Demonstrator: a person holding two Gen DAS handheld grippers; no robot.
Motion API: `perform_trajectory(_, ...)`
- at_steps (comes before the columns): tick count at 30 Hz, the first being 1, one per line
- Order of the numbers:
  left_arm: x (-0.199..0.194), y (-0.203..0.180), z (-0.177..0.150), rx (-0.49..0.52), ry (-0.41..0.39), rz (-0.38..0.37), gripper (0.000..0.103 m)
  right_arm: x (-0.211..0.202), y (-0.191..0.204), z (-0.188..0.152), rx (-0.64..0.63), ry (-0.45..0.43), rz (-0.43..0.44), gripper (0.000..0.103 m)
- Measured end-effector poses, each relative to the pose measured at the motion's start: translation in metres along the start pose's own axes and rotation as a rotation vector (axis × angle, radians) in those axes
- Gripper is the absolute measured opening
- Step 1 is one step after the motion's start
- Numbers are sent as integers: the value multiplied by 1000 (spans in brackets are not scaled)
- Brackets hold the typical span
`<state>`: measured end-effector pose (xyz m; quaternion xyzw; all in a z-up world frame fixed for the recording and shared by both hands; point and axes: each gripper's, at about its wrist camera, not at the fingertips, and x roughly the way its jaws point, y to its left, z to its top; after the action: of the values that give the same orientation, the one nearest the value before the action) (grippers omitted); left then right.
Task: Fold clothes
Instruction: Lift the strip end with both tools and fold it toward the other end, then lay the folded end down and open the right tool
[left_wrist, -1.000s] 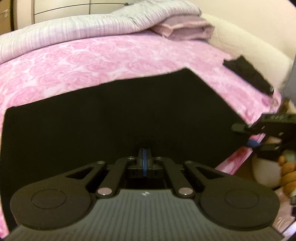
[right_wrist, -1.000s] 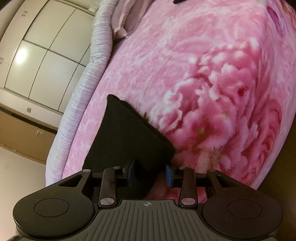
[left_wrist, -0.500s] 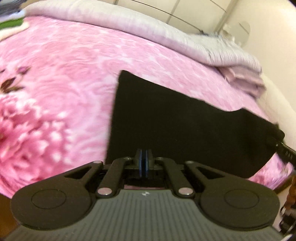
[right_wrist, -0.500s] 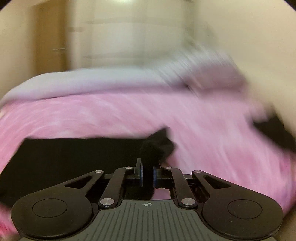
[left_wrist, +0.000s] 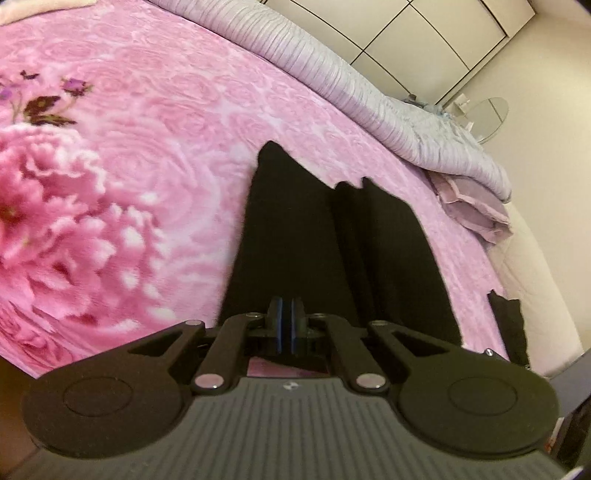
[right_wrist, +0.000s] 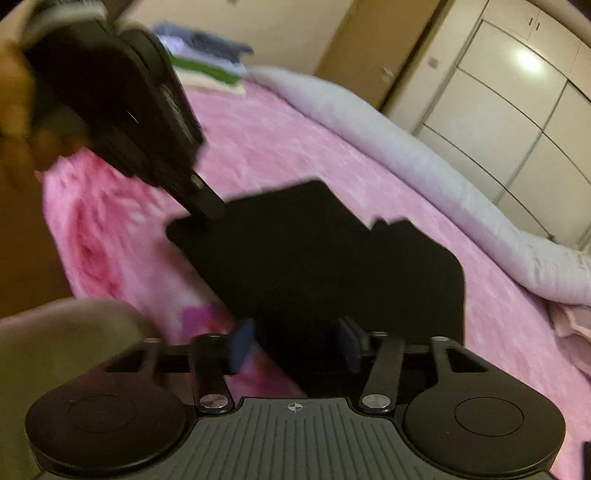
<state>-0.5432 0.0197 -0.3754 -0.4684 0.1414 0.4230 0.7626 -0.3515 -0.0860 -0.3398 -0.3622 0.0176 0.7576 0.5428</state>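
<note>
A black fabric garment (left_wrist: 325, 251) lies folded on a pink rose-patterned plush blanket (left_wrist: 129, 166) that covers the bed, its far edge uneven where two layers overlap. The left gripper (left_wrist: 286, 325) sits at the garment's near edge with its blue-padded fingers pressed together; the cloth runs right up to the tips, and they appear to be pinching its edge. Seen from the right wrist camera, the same garment (right_wrist: 332, 266) spreads out flat on the blanket, with the left gripper (right_wrist: 205, 216) meeting its far-left corner. The right gripper (right_wrist: 295, 343) rests low at the cloth's near side, its fingers wide apart and gripping nothing. A rolled, ribbed grey-lilac duvet (left_wrist: 369, 96) lines the far side of the bed, a folded mauve cloth (left_wrist: 472, 206) beside it. A small dark garment (left_wrist: 511, 325) lies near the bed's right edge. White wardrobe doors (right_wrist: 517, 110) stand behind.
</note>
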Motion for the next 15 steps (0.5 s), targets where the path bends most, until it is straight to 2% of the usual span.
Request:
perform_trajectory(4, 8, -6, 4, -30, 19, -53, 5, -30, -16, -3, 50, -154, -83, 54)
perform_trajectory(5, 10, -8, 5, -37, 24, -66, 7, -34, -25, -5, 80, -173, -112, 54)
perform_trajectory(7, 14, -11, 7, -52, 34, -93, 9, -32, -53, -8, 187, -151, -173, 55)
perform_trajectory(11, 41, -24, 26, -32, 93, -123, 21, -5, -137, -4, 457, 47, -183, 55)
perform_trajectory(13, 56, -32, 38, -11, 118, -120, 24, 17, -181, 4, 637, 205, -100, 55)
perform_trajectory(14, 64, -37, 46, 0, 132, -113, 32, 30, -202, 7, 749, 276, -61, 55)
perform_trajectory(15, 73, -41, 52, 7, 146, -105, 35, 43, -218, 9, 856, 334, -10, 55)
